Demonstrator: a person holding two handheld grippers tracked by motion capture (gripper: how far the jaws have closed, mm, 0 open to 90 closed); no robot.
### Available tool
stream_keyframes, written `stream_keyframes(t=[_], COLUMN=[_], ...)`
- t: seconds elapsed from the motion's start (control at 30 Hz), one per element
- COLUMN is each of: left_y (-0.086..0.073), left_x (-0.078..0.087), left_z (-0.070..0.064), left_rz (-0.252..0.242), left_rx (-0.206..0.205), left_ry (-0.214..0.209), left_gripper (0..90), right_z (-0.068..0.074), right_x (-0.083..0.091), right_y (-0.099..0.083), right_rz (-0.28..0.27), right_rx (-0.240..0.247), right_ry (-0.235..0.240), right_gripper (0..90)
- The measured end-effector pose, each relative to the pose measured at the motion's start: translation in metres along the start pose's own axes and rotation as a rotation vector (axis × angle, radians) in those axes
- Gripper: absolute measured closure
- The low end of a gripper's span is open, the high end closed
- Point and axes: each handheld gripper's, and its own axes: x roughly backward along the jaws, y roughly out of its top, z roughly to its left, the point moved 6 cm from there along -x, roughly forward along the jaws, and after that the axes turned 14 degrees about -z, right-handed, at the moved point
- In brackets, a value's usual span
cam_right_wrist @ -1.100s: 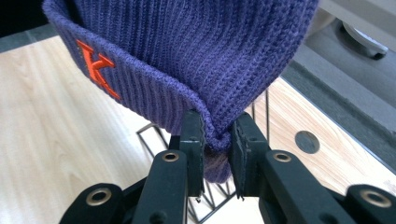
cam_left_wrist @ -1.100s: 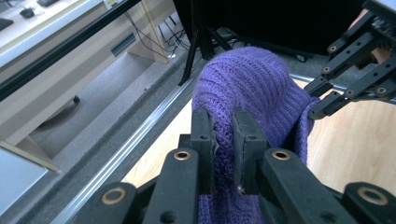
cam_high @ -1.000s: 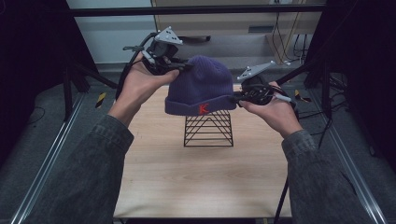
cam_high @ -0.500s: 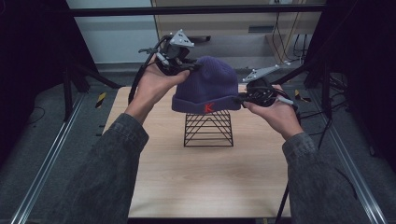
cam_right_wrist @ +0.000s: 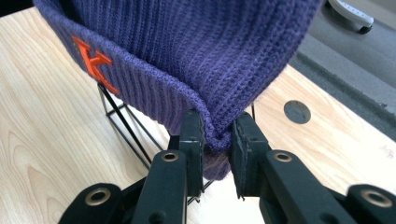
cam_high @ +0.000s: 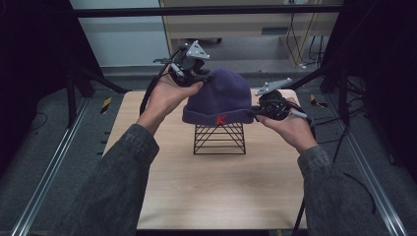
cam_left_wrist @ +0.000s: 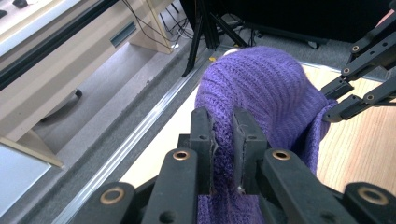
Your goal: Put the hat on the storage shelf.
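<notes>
Grey denim sleeves [cam_high: 123,172]; black fingers [cam_left_wrist: 201,140] with brass-ringed screws.

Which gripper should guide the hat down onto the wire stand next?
Probably the right gripper: it pinches the purple hat at its brim, just above the wire stand. The left gripper grips the crown, higher up.

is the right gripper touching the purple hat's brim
Touching. In the right gripper view the right gripper has both black jaws pinched on the folded brim of the purple hat, knit squeezed between them.

grey carpet floor [cam_high: 59,132], beige cabinet [cam_high: 246,22]
</notes>
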Motion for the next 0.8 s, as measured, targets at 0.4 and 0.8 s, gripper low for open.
stream_keyframes(t=[0.4, 0.8], left_y=[-0.011, -0.020], left_x=[-0.005, -0.010], left_z=[0.001, -0.007], left_rz=[0.010, 0.022], left_rx=[0.014, -0.002], left_ry=[0.000, -0.015], left_gripper=[79.8, 79.9], right_z=[0.003, 0.001], right_x=[-0.008, -0.008], right_y=[-0.010, -0.021], right_rz=[0.012, 0.028], right_rx=[-0.004, -0.014], right_ry=[0.011, 0.010], right_gripper=[76.1, 75.6])
